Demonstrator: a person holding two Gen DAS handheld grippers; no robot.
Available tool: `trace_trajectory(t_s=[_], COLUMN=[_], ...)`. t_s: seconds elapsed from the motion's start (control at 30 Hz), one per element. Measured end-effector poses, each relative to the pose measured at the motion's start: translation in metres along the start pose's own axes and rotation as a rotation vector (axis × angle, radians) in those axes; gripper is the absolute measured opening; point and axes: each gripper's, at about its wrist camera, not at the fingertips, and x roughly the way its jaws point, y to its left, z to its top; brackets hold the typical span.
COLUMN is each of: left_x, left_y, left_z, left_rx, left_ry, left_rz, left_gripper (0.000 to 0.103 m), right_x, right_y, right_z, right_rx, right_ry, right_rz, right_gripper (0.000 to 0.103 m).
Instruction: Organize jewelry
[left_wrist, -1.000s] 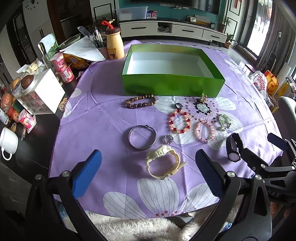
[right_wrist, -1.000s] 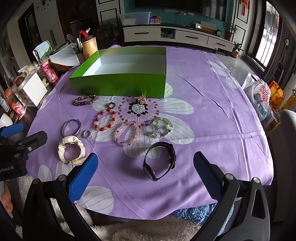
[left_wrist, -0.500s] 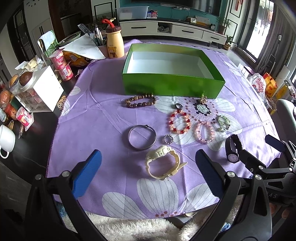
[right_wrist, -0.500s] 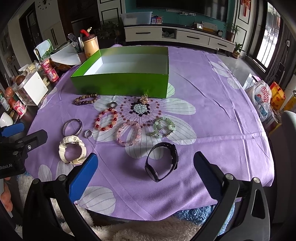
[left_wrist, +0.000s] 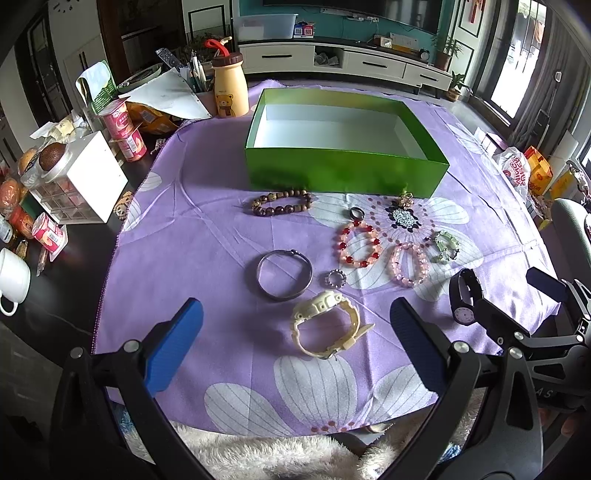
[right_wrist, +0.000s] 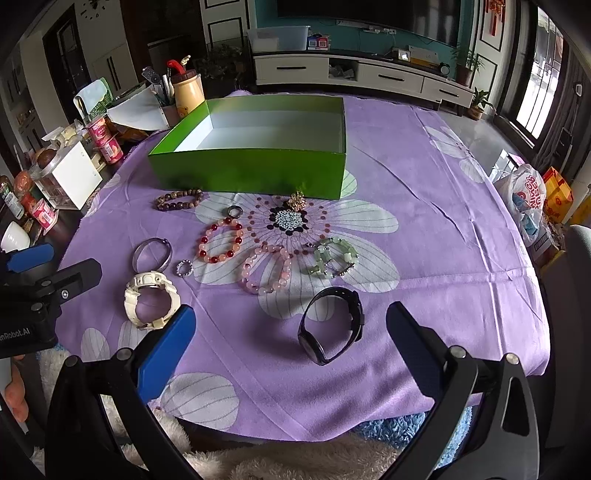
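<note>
An empty green box (left_wrist: 347, 170) (right_wrist: 255, 173) stands at the back of a purple flowered cloth (left_wrist: 192, 243). In front of it lie a brown bead bracelet (left_wrist: 282, 203), a ring (left_wrist: 356, 213), a gold brooch (left_wrist: 405, 199), a red bead bracelet (left_wrist: 359, 244), a pink bead bracelet (left_wrist: 409, 264), a green bracelet (left_wrist: 445, 245), a silver bangle (left_wrist: 283, 273), a small sparkly ring (left_wrist: 336, 277), a cream watch (left_wrist: 325, 328) and a black watch (right_wrist: 334, 325). My left gripper (left_wrist: 295, 343) is open above the cream watch. My right gripper (right_wrist: 291, 347) is open above the black watch.
Left of the cloth are a white drawer box (left_wrist: 85, 181), yoghurt cups (left_wrist: 125, 129), a yellow bear bottle (left_wrist: 229, 88), papers, snacks and a white mug (left_wrist: 13, 277). A fluffy white rug (left_wrist: 280, 454) lies below the table's front edge. Bags (right_wrist: 532, 199) sit on the floor at right.
Both grippers have shifted slightly forward over the table. Nothing has been picked up and the jewelry has not moved.
</note>
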Motion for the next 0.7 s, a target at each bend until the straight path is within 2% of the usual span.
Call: trace_trajectory(t_s=[0.7], left_x=[-0.0038], left_y=[-0.0025], left_z=[-0.0006], left_rx=[0.018], left_ry=[-0.008], left_rz=[-0.003], left_gripper=[0.101], right_x=[-0.0039], right_y=[-0.001], right_z=[-0.0001], right_rx=[-0.001], right_ry=[-0.008], right_rz=[-0.007], right_gripper=[0.102])
